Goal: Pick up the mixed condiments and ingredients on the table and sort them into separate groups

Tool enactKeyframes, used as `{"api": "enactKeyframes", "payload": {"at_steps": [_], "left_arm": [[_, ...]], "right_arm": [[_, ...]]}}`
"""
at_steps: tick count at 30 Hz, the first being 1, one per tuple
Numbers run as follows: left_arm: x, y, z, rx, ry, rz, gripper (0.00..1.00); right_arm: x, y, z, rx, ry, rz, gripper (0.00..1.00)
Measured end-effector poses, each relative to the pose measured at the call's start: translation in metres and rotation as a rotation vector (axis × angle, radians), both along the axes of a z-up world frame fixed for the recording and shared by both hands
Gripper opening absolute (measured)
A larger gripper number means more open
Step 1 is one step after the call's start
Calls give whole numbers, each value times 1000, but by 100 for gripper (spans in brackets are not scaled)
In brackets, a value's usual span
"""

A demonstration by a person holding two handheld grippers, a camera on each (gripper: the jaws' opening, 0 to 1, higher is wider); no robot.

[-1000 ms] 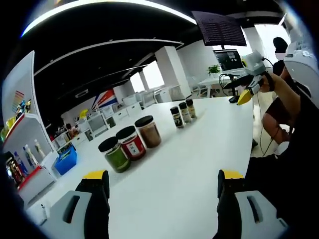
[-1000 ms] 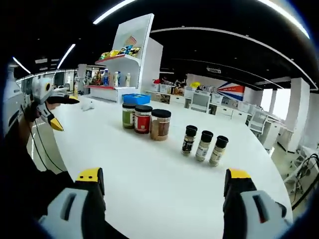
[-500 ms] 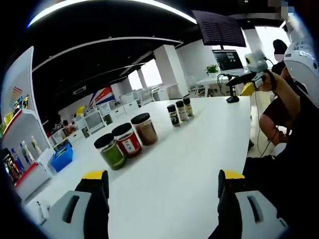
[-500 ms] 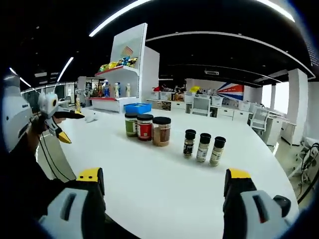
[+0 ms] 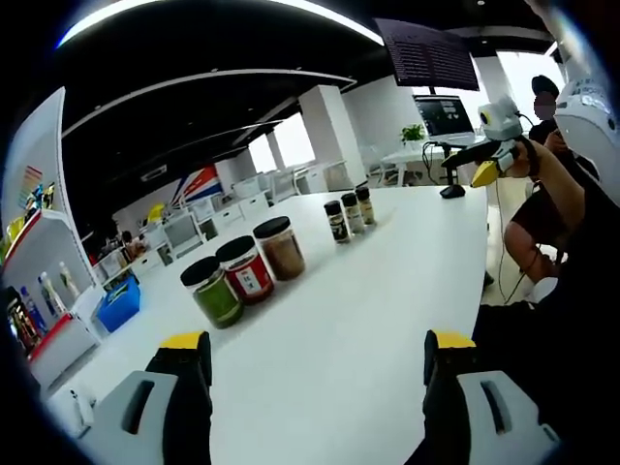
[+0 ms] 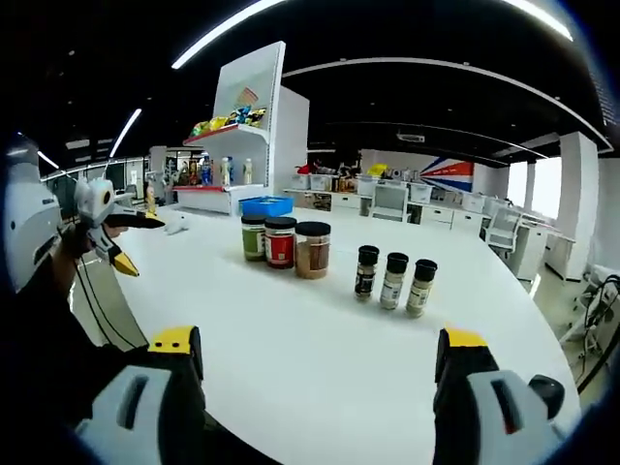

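On the white table (image 5: 387, 281) three wide black-lidded jars stand in a row: a green one (image 5: 213, 291), a red one (image 5: 242, 270) and a brown one (image 5: 278, 247). Behind them three small shakers (image 5: 350, 213) stand in their own row. My left gripper (image 5: 318, 349) is open over the near table edge, holding nothing. In the right gripper view the same green (image 6: 254, 237), red (image 6: 280, 242) and brown (image 6: 312, 249) jars stand left of the shakers (image 6: 392, 280). My right gripper (image 6: 320, 344) is open and empty, well short of them.
The right gripper (image 5: 489, 155) is held up at the table's far right, with a person's sleeve below it. The left gripper (image 6: 114, 228) hangs off the table's left edge. A white shelf unit (image 6: 242, 126) and a blue bin (image 6: 264, 205) stand behind the table.
Both views have shifted slightly with the hands. The jars and shakers stand where they were, and both grippers have stayed open.
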State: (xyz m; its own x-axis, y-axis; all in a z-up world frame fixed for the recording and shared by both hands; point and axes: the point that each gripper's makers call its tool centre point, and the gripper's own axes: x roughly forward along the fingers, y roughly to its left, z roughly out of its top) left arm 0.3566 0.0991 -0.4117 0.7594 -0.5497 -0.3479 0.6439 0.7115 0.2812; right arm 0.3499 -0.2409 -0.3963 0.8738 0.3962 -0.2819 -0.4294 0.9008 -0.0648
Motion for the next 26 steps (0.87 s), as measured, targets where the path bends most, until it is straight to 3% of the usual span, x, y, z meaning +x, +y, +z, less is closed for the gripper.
{"api": "enactKeyframes", "payload": {"at_steps": [26], "left_arm": [[-5, -8, -1, -7, 1, -27, 89]], "right_arm": [[-4, 2, -10, -10, 16, 5, 97]]}}
